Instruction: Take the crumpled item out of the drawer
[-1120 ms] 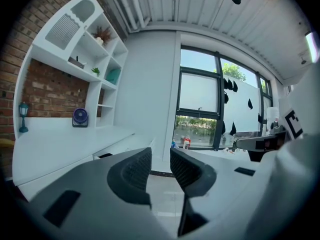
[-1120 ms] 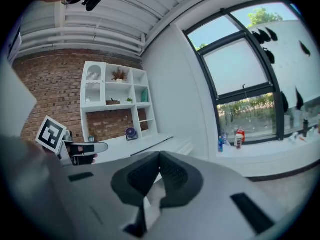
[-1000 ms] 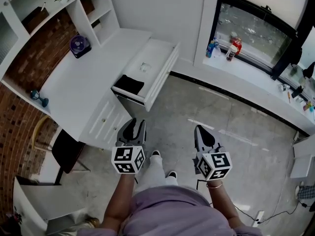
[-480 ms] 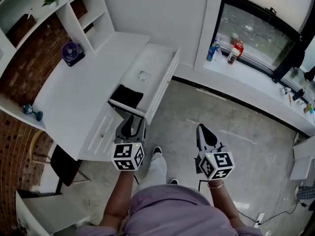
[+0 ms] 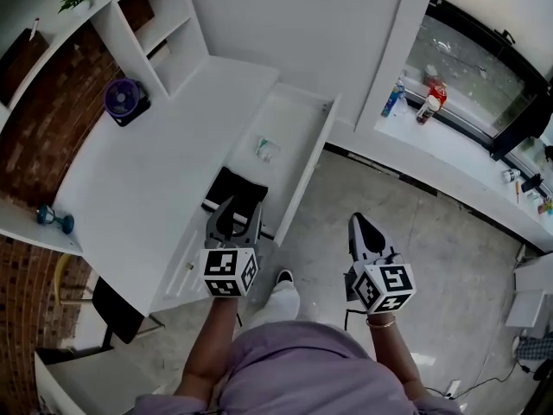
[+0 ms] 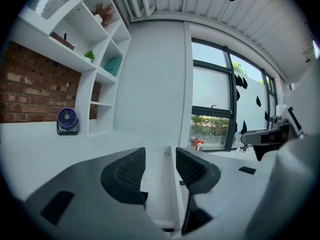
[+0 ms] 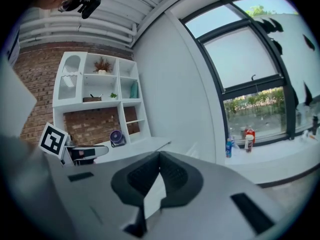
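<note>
A small pale crumpled item (image 5: 266, 150) lies in the middle of the open white drawer (image 5: 302, 180), which is pulled out from the desk. A flat black item (image 5: 242, 188) lies at the drawer's near end. My left gripper (image 5: 235, 206) hovers just at that near end, over the black item. Its jaws are opening, and the left gripper view shows nothing between the fingers (image 6: 127, 171). My right gripper (image 5: 358, 223) hangs over the floor to the right of the drawer, shut and empty, with its tips touching (image 7: 160, 156).
A purple desk fan (image 5: 126, 100) stands on the white desk (image 5: 147, 171) below open shelves (image 5: 151, 20). Bottles (image 5: 429, 104) stand on the window sill at the right. A small blue object (image 5: 47, 217) sits at the desk's left end. Grey floor stretches to the right.
The person has stepped closer to the drawer. My left gripper has moved forward to the drawer's near end and its jaws have spread. The right gripper keeps its place, still shut.
</note>
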Available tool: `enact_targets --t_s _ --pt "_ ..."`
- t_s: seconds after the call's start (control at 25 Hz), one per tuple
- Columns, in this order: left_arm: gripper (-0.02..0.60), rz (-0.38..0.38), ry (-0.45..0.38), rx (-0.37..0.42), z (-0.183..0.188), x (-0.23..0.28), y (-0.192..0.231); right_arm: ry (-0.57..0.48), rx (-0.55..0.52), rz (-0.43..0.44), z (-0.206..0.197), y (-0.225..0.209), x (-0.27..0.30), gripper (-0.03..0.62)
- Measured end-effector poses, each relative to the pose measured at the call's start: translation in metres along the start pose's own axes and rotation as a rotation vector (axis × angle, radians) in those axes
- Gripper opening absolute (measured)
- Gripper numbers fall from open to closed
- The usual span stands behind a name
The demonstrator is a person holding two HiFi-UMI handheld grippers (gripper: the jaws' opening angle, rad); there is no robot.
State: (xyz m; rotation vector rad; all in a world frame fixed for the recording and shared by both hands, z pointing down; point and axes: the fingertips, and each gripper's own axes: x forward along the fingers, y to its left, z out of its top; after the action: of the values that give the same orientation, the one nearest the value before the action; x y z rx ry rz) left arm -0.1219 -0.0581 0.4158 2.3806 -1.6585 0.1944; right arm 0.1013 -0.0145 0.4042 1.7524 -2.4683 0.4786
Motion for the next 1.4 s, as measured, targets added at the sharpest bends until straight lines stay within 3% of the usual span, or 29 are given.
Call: enact_targets --t_s 0.44,1.12,1.4 --pt "0.202 -0.035 0.035 0.007 0.006 0.056 0.044 0.011 -0.007 -0.039 0.018 -0.006 0.066 0.005" --pt "0.249 -0.018 0.091 0.031 0.008 0.143 0.062 0.036 -0.028 0.047 0.038 -0.03 0.154 0.005" --pt "0.253 -0.021 0.123 0.034 0.001 0.182 0.068 0.054 -0.025 0.044 0.041 -0.047 0.178 0.003"
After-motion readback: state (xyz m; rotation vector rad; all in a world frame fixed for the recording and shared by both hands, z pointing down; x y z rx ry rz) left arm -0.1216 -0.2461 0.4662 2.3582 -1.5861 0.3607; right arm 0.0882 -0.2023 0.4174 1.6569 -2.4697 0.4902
